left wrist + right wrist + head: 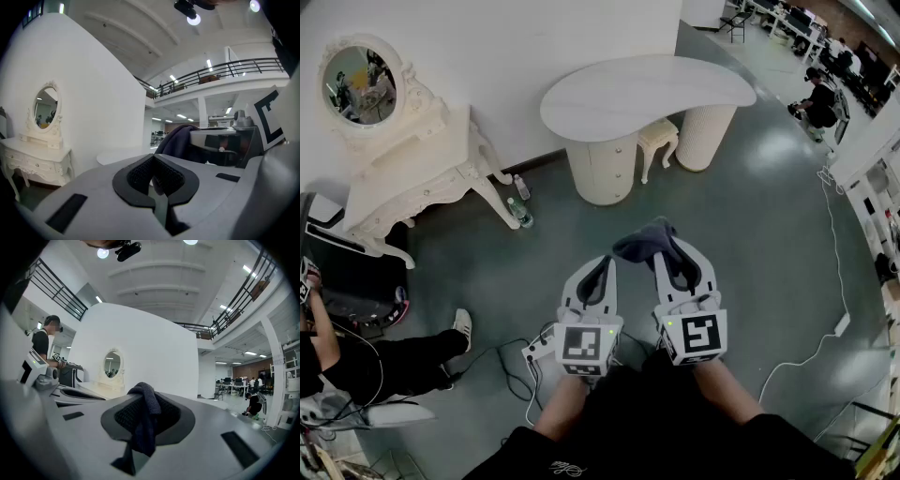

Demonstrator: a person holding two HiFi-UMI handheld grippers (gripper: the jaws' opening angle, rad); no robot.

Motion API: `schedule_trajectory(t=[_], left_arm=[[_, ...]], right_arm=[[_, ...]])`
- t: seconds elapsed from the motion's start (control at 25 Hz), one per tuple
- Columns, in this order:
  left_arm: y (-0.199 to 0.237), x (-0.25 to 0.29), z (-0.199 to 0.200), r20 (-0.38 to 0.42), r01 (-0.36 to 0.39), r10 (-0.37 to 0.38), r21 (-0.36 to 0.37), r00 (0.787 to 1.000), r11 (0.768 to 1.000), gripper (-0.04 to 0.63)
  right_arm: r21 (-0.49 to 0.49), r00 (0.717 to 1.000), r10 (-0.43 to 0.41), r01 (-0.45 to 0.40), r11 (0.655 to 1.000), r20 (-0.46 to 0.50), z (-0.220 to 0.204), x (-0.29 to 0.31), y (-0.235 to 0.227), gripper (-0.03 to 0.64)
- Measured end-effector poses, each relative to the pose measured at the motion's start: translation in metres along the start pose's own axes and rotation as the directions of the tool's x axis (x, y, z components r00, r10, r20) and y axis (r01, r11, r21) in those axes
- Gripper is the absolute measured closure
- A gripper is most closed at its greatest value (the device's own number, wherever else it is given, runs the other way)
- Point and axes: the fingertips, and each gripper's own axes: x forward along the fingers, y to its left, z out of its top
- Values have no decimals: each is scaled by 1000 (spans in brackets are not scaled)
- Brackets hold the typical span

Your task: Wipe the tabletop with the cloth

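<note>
Right tool (146, 412) clamping dark cloth (643, 243), left tool (153, 173) closed

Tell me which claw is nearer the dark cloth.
Right. The right claw grips the cloth between its jaws; the left claw is beside it, shut on nothing.

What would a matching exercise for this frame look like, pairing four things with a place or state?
Things:
1. cloth
2. left gripper
3. curved white table
4. mirrored dressing table

Places or states:
A. against the wall, at left
B. jaws together, nothing between them
C. clamped in the right gripper
D. ahead of both grippers, stool tucked beneath

Pairs: 1-C, 2-B, 3-D, 4-A
</note>
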Motion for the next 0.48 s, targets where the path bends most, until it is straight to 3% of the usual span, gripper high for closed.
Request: schedule_trajectory(t=[0.32, 0.48], left_arm=[[14, 41, -21, -61, -27, 26, -16, 998, 1000, 592], [29, 84, -19, -79, -78, 77, -10, 994, 997, 592]], right_arm=[[41, 998, -15, 18, 999, -60, -30, 37, -32, 560], [72, 999, 20, -17, 997, -45, -34, 84, -62, 560]])
